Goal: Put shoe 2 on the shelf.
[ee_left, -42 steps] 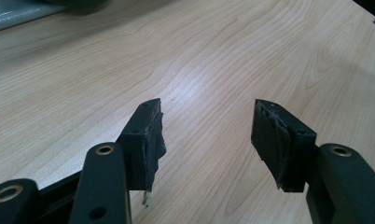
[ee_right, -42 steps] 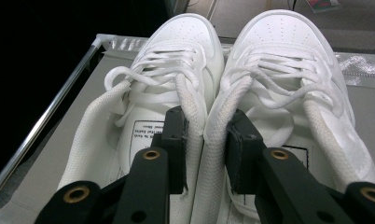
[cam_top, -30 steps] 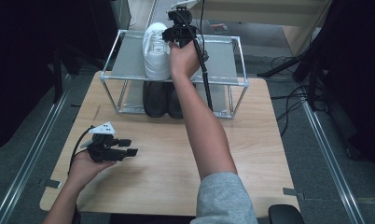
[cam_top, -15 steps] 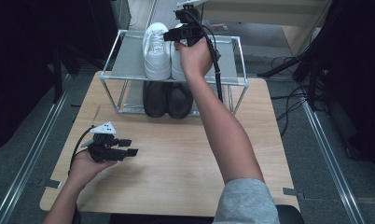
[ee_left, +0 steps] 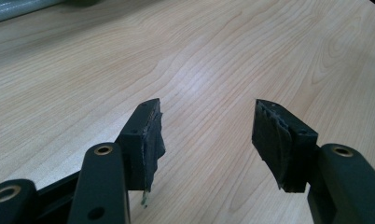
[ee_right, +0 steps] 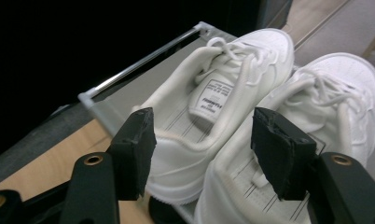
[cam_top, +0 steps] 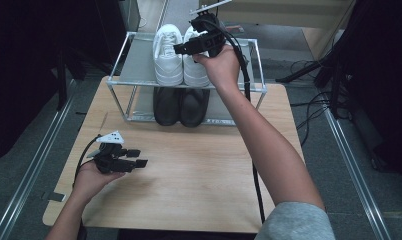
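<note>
Right tool hovered above the two white sneakers side by side on the rack's top shelf, its jaws just spread wide, clasping nothing. Two black shoes sat on the shelf below. Left tool rested on the counter, released and empty.

Two white sneakers with white laces top the grey-shelved rack; black shoes sit at six o'clock below, on the pale woodgrain table.
</note>
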A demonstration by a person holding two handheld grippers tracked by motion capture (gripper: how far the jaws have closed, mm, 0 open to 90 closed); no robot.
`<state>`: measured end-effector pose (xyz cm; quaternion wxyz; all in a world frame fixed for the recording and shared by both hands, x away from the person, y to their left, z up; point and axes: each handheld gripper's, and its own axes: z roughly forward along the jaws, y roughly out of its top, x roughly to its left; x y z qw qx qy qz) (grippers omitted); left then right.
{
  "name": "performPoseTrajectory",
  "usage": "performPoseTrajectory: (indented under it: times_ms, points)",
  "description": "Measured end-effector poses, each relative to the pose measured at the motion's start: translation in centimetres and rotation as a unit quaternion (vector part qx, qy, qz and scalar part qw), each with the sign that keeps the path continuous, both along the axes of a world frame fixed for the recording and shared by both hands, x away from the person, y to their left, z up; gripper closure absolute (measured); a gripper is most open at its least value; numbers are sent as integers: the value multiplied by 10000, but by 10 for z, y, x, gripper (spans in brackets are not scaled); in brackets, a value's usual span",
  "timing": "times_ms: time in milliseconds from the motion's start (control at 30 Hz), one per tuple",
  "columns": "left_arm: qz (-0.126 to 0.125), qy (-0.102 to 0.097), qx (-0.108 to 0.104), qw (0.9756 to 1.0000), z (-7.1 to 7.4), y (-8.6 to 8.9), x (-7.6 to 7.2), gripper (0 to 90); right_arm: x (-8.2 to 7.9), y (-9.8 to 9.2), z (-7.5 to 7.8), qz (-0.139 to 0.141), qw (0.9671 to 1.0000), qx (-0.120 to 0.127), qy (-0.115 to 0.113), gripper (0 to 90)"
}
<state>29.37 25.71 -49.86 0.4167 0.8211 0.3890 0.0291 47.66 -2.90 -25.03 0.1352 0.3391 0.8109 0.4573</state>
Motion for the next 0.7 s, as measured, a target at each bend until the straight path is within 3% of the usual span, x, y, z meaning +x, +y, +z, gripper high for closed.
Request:
performPoseTrajectory:
  times_ms: [300,567,700]
  points:
    - [14,-23,22,10000,0,0,0,426,-26,-19,-3,442,9989,137,1,371]
    - [49,-61,14,10000,0,0,-1,426,-45,-41,-13,654,9976,226,-48,358]
    - [39,-23,13,10000,0,-1,-1,426,-55,-52,-24,676,9973,132,-260,358]
